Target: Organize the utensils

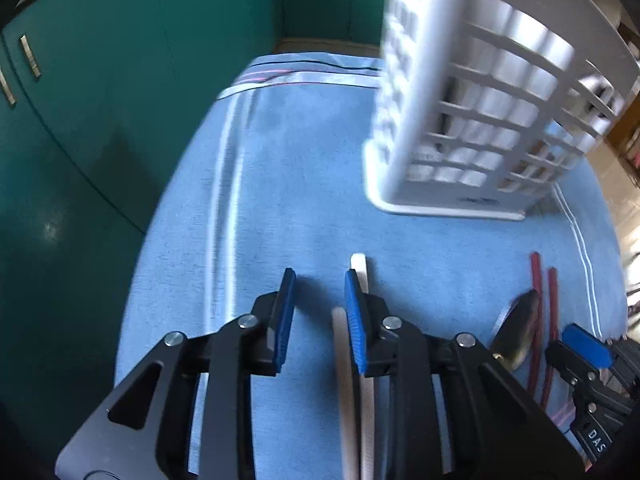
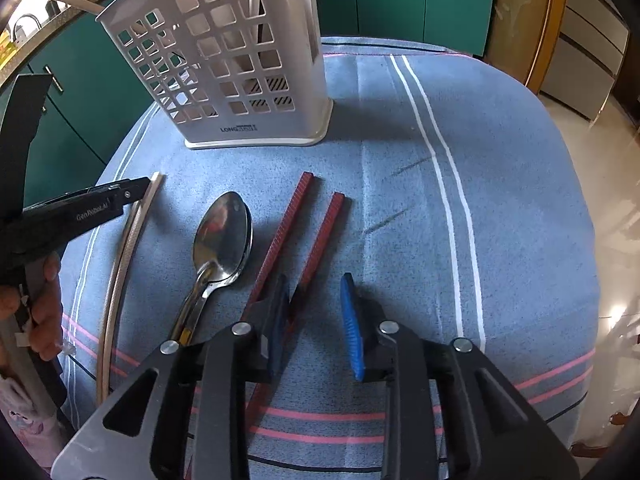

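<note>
Left gripper (image 1: 320, 276): jaws parted, empty. Right gripper (image 2: 316, 284): parted, empty. Spoon (image 2: 222, 236), 11 o'clock of it; bowl legible in right view only.

The left gripper (image 1: 320, 280) hangs over the blue striped cloth (image 1: 280, 200) on the worktop, its blue-padded fingers (image 1: 285, 320) apart with only cloth between them. Two pale chopsticks (image 1: 347, 380) lie under the right-hand finger. The white slotted plastic utensil holder (image 1: 472, 120) stands towards the far right corner; a steel spoon (image 1: 516, 332) and two dark red chopsticks (image 1: 538, 320) lie near the right edge.
</note>
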The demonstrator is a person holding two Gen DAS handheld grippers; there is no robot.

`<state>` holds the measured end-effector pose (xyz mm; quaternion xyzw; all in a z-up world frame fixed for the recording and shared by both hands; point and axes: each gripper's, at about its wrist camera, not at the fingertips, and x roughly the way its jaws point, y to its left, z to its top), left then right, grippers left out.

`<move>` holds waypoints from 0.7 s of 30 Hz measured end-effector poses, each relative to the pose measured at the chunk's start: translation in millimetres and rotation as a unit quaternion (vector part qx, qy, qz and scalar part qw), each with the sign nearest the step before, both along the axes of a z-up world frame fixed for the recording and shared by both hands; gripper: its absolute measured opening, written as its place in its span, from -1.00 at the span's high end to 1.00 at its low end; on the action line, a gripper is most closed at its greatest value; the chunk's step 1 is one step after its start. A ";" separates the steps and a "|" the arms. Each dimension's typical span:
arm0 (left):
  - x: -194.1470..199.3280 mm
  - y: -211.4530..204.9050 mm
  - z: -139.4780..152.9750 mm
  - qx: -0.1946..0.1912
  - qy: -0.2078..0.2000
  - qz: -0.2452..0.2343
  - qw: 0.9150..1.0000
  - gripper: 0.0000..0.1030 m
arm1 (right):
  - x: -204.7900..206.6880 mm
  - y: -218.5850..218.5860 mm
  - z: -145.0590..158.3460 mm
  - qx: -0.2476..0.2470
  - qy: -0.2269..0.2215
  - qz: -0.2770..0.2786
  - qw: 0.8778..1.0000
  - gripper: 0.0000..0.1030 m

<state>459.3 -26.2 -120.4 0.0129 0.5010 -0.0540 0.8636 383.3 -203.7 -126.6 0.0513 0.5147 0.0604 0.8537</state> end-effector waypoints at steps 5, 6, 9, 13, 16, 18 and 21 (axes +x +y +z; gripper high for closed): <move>-8.8 -9.6 0.0 -0.015 0.001 -0.021 1.000 0.51 | 3.5 -0.1 0.6 -0.005 0.000 0.002 1.000 0.48; -9.9 -6.4 0.8 -0.018 0.004 -0.019 1.000 0.51 | 5.0 -0.2 0.9 -0.006 0.001 0.004 1.000 0.48; -15.4 1.0 3.6 -0.022 0.010 -0.015 1.000 0.49 | 10.7 -3.2 1.7 -0.003 0.003 0.001 1.000 0.48; -21.8 5.6 3.8 -0.017 0.020 -0.022 0.999 0.45 | 25.9 -5.0 3.4 -0.012 0.009 -0.006 1.000 0.48; -21.6 0.4 -0.8 0.004 0.020 -0.029 0.999 0.45 | 36.0 7.6 2.9 -0.048 0.013 -0.008 0.999 0.48; -21.0 -2.7 -1.3 0.013 0.019 -0.032 0.999 0.43 | 39.8 14.7 2.6 -0.074 0.012 -0.008 0.997 0.48; -16.1 -5.5 -2.1 0.022 0.020 -0.033 0.999 0.42 | 46.2 20.4 3.9 -0.091 0.013 -0.010 0.996 0.48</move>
